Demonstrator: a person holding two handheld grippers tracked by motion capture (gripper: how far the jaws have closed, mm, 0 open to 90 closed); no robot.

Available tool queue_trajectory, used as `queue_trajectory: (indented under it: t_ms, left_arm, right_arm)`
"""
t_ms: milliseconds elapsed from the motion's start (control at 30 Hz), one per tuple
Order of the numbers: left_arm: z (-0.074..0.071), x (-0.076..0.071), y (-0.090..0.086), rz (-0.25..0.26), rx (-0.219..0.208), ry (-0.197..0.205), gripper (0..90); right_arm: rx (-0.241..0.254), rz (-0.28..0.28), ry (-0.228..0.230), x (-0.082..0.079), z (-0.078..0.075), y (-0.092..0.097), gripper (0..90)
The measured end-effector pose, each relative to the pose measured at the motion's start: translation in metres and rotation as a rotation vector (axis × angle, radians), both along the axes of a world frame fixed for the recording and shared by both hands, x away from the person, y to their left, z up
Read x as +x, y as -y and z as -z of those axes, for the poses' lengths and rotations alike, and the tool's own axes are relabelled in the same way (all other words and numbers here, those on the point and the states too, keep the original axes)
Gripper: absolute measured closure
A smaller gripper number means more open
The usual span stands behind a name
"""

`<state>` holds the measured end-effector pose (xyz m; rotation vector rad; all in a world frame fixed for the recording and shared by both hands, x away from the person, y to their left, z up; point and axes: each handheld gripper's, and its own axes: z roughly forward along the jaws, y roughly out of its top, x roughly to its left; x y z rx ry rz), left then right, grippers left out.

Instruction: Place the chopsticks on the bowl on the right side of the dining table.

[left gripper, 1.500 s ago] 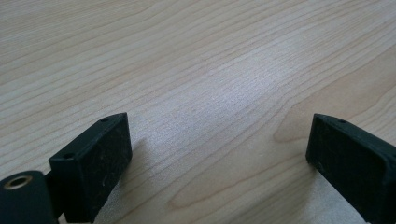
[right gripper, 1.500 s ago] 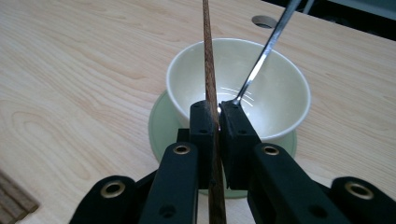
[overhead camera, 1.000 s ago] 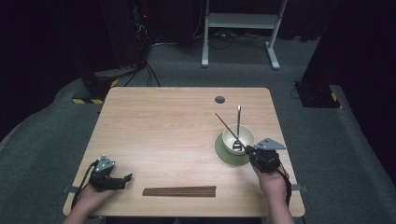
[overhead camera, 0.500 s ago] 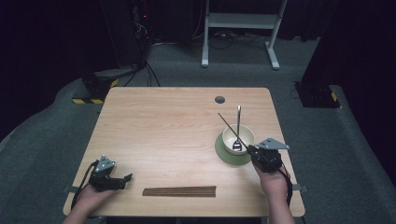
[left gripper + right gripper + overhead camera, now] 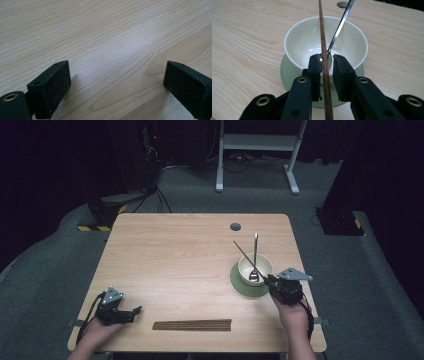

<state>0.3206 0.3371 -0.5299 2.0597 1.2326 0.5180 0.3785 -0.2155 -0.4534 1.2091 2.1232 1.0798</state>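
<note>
Right gripper sat low at the worktop's near right, jaws just easing apart around a thin brown wooden chopstick slanting over the pale green ceramic bowl. Left gripper rested near left, jaws wide apart.

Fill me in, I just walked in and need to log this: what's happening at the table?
A person works two tongs at a wooden table. The right tongs have a brown chopstick between their jaws, slanting over a pale bowl that sits on a green saucer with a spoon in it; the jaws have just been opening, with a gap beside the stick. The left tongs rest open over bare wood. More chopsticks lie near the front edge.
</note>
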Motion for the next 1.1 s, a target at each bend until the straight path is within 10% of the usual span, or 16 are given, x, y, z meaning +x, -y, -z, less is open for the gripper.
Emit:
queue_trajectory:
  t_ms: [467, 1100]
  left_arm:
    - [0.000, 0.000, 0.000, 0.002, 0.001, 0.000, 7.2]
    - [0.000, 0.001, -0.001, 0.009, 0.002, -0.001, 6.8]
  right_arm:
    - [0.019, -0.055, 0.038, -0.016, -0.011, -0.024, 60.8]
    - [-0.016, -0.303, -0.012, -0.050, 0.012, -0.107, 55.2]
